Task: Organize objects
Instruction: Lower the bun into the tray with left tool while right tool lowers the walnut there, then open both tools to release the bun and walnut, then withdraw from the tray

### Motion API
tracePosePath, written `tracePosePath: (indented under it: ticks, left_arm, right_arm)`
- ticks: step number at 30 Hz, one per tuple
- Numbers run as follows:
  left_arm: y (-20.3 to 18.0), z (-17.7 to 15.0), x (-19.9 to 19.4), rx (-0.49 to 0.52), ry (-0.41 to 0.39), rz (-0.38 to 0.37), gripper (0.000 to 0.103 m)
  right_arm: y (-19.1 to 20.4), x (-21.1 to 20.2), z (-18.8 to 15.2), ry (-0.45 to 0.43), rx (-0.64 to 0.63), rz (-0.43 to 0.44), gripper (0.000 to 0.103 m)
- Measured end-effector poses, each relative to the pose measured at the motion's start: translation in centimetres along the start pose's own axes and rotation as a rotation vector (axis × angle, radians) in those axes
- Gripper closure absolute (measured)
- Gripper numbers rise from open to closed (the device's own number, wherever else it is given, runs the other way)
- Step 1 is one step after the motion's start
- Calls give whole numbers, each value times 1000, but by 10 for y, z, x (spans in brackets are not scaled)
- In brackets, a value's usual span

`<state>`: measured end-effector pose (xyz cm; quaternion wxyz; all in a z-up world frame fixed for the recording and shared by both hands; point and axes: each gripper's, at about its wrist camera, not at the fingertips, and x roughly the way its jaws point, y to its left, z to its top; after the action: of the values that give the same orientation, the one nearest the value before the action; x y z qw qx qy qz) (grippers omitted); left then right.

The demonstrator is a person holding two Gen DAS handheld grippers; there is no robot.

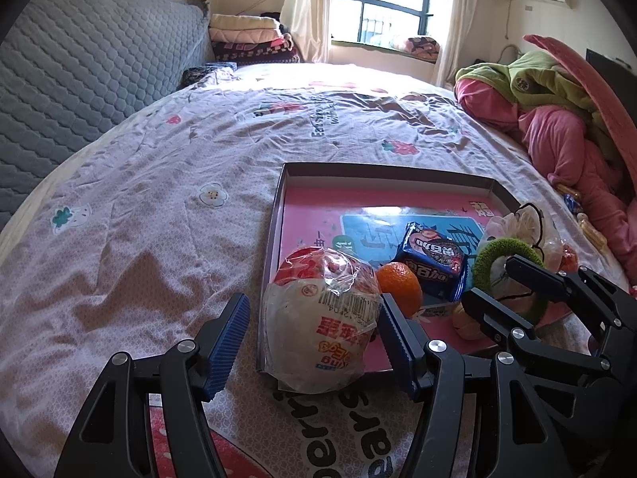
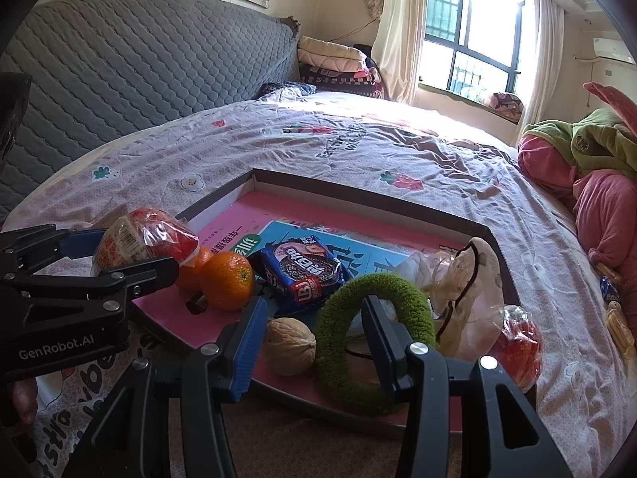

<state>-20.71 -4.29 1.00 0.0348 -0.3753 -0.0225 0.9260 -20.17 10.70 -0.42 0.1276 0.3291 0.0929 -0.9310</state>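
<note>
Left wrist view: your left gripper (image 1: 310,340) stands open around the wrapped snack (image 1: 318,318), fingers apart from its crinkly film, at the near corner of the tray (image 1: 278,199). Treat it as light, soft and slippery; grip its broad middle. Right wrist view: your right gripper (image 2: 314,338) straddles the soft green ring (image 2: 338,302), pads not pressing; pinch its band.

Sunlit window (image 1: 382,0) beyond patterned bed (image 1: 159,199)

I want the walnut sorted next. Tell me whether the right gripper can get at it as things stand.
Probably yes. The brown walnut lies uncovered in the pink tray, just ahead of the open right gripper, though the fuzzy green ring crowds its right side.
</note>
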Motion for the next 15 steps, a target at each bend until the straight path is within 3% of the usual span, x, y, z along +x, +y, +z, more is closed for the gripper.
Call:
tracePosePath:
  ticks: [9, 15]
  left_arm:
    - [-2, 3, -16, -10, -43, -11, 30]
    - [-6, 4, -35, 16, -122, 6, 28]
  right_arm:
    - [-7, -15, 2, -38, 14, -14, 47]
    - [-14, -39, 3, -90, 25, -20, 41]
